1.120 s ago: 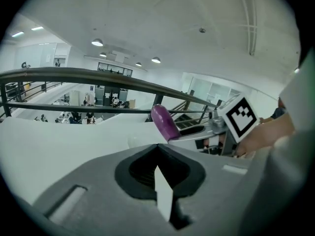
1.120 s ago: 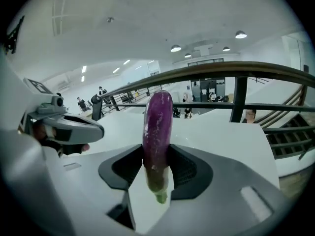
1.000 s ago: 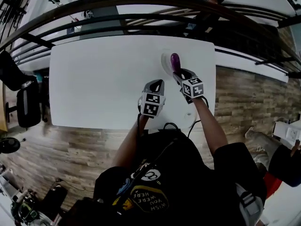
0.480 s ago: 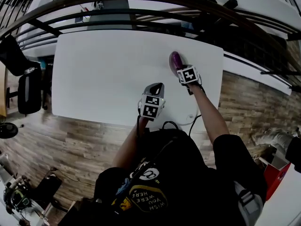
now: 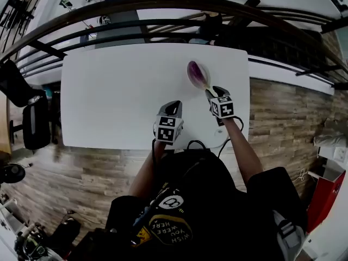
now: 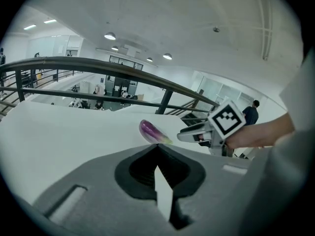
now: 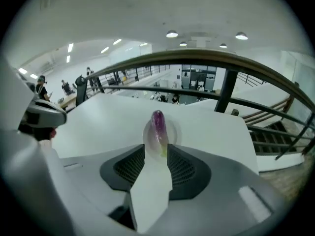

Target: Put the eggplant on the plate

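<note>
A purple eggplant [image 5: 196, 72] with a pale green stem lies on a small white plate [image 5: 190, 78] near the far right of the white table [image 5: 109, 91]. My right gripper [image 5: 209, 92] sits just behind the stem end. Its jaws are closing, with only the stem tip at the gap and no pad pressing on it. In the right gripper view the eggplant [image 7: 158, 126] lies lengthwise on the plate [image 7: 175, 132], straight ahead of the right gripper [image 7: 156, 150]. My left gripper [image 5: 173, 105] is shut and empty to the left. It sees the eggplant [image 6: 149, 131] and the right gripper [image 6: 180, 137].
A dark metal railing [image 5: 163, 7] curves just beyond the table's far edge. A black cable [image 5: 196, 144] hangs at the near edge. An office chair [image 5: 30, 118] stands off the table's left side on the wooden floor [image 5: 288, 113].
The right gripper reached over the plate and then drew back toward me, leaving the eggplant lying on the plate. The left gripper slid a little to the left.
</note>
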`<state>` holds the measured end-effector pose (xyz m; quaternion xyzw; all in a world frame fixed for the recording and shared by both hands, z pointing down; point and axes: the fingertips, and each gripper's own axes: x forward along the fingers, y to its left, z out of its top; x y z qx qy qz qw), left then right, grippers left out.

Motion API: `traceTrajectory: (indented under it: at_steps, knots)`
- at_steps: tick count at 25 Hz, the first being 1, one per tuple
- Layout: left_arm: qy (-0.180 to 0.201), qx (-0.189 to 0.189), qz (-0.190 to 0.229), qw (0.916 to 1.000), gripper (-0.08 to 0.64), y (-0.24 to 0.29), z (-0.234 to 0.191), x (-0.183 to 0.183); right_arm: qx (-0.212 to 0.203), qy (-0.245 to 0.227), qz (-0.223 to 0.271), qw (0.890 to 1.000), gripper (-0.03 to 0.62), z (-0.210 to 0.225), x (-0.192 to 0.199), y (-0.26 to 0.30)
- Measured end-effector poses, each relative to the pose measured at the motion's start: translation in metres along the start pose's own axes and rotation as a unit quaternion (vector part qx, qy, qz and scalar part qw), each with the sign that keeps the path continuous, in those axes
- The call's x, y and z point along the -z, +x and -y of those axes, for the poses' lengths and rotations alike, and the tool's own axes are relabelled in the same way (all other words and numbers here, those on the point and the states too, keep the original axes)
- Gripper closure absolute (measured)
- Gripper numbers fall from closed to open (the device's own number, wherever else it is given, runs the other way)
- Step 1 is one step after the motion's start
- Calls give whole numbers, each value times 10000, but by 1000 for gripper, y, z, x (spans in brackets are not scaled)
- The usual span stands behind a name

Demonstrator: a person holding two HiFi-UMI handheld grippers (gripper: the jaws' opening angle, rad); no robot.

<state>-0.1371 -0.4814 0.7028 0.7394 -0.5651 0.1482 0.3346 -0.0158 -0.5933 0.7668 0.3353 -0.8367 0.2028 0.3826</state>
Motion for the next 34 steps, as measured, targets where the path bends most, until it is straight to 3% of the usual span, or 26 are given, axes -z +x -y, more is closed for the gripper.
traceTrajectory:
  at_steps: [5,7,11,15,22,34]
  knots:
    - [312,135,304,9990,555,-31,20,-24,-101,488,1592,9860,548,-36,-18,-107]
    - [428,255,476,9976,555,-42,35,-41,-9,677,1970,9781,589,-43,-22,-146]
    - [725,485,816,9928,555,-63,65,-66,145,892,2475,9647,591,-57,-22,-205]
    - [1123,583,1022,9867,555,-78,87,-81,126,1183,2706,9553,591,-63,-17,-232]
    - [1449,762,987,9816,555,-82,112,-74,25,1119,2948,9490,590,-68,-26,-247]
    - [1269,543,1210,9830,555,-93,95,-80,-124,937,2891,9526,589,-81,-31,-242]
